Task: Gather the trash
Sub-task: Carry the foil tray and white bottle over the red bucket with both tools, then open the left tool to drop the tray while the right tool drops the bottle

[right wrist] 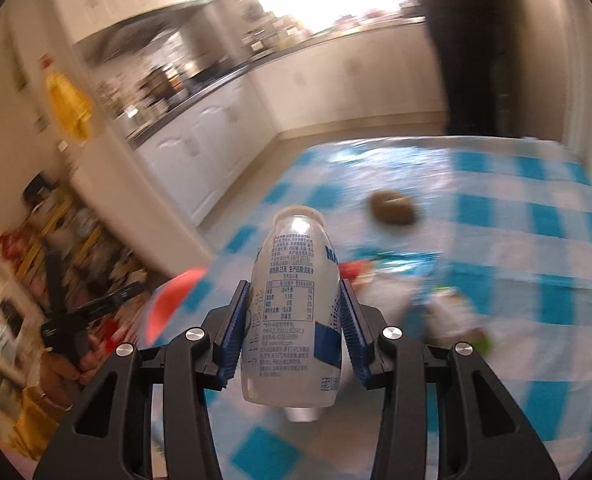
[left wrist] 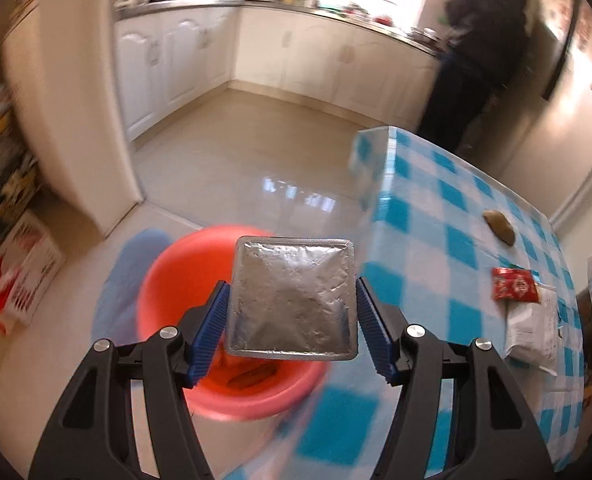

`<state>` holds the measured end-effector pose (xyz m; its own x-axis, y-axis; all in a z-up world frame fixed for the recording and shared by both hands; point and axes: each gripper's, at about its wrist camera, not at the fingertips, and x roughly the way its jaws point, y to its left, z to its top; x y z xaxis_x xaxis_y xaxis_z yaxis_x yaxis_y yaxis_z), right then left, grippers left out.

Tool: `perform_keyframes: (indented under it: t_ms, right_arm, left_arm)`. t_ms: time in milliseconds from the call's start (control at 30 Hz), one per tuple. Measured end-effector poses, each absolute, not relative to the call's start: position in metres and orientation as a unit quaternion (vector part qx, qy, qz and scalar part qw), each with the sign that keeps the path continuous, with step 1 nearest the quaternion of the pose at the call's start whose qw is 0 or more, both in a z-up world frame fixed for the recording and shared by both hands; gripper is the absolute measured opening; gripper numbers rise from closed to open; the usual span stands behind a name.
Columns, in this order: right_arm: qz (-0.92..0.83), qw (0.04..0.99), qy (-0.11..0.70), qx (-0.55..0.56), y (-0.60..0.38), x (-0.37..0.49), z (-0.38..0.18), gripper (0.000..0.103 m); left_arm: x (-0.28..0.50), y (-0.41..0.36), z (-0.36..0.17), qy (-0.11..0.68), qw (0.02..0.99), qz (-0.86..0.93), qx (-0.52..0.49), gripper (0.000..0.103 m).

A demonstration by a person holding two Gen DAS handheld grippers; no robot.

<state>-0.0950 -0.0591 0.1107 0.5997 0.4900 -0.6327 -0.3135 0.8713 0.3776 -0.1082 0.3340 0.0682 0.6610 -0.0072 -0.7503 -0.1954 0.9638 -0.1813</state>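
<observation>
Two hand-held grippers, each clamped on a piece of trash beside the checked bench.

The left hand-held gripper grasps a flat silver foil pouch by its side edges, above the red bucket on the floor just off the bench's near left corner. The right hand-held gripper pinches a white plastic bottle over the bench's near edge. On the bench lie a red sachet, a white bag touching it, and a brown lump farther back, apart.
</observation>
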Motion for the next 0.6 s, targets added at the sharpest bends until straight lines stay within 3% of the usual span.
perform_keyframes:
  t_ms: [267,600]
  right_arm:
    - [0.334,0.832,0.439,0.064,0.065,-0.089,0.097,0.045]
    - [0.388,0.779,0.491,0.026,0.186,-0.049,0.065,0.045]
  left_arm:
    - [-0.143,0.38,0.049,0.408,0.893,0.082,-0.17,0.064]
    - [-0.13,0.392,0.023,0.424,0.882,0.074,-0.189,0.064]
